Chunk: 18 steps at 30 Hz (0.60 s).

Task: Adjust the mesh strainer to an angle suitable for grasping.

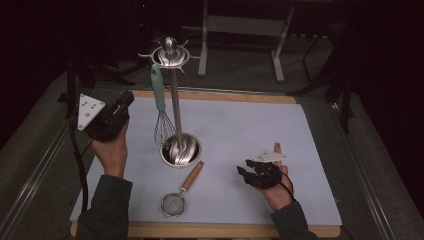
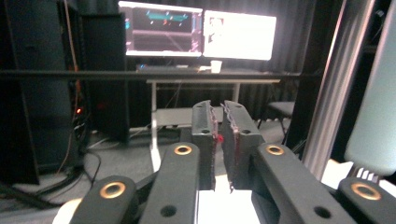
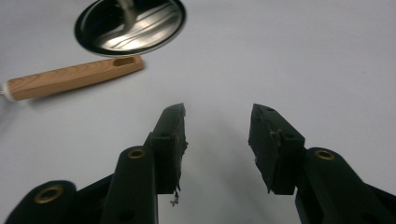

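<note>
Both grippers held nothing: the left gripper stood barely parted beside the whisk, the right gripper wide apart near the strainer.

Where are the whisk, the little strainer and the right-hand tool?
whisk (image 1: 158,90): high view, on its green handle, hanging from the stand.
strainer (image 1: 174,204): high view, on its mesh bowl.
right tool (image 3: 217,122): right gripper view, midway between its two black tips, which stand apart.

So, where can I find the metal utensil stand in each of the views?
High view: the stand is at centre, with its base on the white mat.
Left gripper view: probably the grey pole at right, beside the whisk handle.
Right gripper view: its round base is at top left.
Shared landmark: the white mat.
</note>
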### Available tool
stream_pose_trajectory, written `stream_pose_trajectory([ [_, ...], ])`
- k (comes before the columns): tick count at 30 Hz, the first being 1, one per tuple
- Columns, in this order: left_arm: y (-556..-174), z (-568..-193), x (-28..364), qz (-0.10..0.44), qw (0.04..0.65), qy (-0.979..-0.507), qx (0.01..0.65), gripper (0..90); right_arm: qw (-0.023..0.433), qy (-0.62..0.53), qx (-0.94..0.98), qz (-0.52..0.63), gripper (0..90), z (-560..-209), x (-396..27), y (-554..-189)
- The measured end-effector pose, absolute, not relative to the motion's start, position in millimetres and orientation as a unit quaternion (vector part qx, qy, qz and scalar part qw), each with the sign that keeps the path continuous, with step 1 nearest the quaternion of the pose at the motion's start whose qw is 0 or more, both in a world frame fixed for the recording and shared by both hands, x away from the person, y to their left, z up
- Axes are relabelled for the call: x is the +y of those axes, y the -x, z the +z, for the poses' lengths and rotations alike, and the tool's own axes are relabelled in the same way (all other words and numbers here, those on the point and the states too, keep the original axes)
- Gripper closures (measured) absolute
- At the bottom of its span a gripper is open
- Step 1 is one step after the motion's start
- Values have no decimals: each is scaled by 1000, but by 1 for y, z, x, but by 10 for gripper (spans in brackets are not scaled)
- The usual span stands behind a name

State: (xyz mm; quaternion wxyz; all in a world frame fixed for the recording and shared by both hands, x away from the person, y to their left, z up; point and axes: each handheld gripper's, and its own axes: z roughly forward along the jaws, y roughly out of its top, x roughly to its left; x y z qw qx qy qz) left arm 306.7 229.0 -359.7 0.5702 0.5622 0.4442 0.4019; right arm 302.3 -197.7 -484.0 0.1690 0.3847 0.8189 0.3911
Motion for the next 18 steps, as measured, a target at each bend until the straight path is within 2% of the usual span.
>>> stream_pose_trajectory([
  [9, -300, -404, 238, 378, 553, -568, 478, 781, 143, -368, 825, 404, 534, -482, -174, -295],
  [18, -291, -441, 237, 363, 528, -589, 493, 752, 110, -346, 840, 403, 452, -485, -134, -286],
])
